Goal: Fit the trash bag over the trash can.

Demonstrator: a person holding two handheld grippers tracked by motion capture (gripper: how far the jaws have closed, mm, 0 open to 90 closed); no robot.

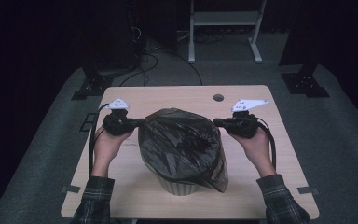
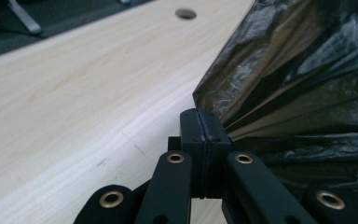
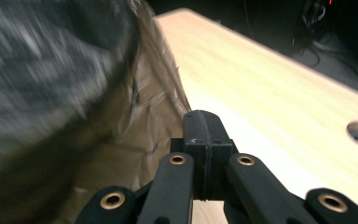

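Black plastic, the bag (image 1: 182, 144) stood at the table's (image 1: 279, 186) centre, draped over a ribbed bin (image 1: 179, 187). I had the left gripper (image 1: 139, 122) pinching the bag's left edge and the right gripper (image 1: 216, 122) pinching its right edge, film stretched taut between both closed pairs of jaws

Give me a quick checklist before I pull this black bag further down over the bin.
1. Left tool shut on the bag's edge: ok.
2. Right tool shut on the bag's edge: ok, film pinched in the right gripper view.
3. Black bag stretched between both tools: ok.
4. Bin upright on the table: ok.
5. Bag covers the bin's rim all round: cannot tell, far side hidden.
6. Bag free of tears: cannot tell.
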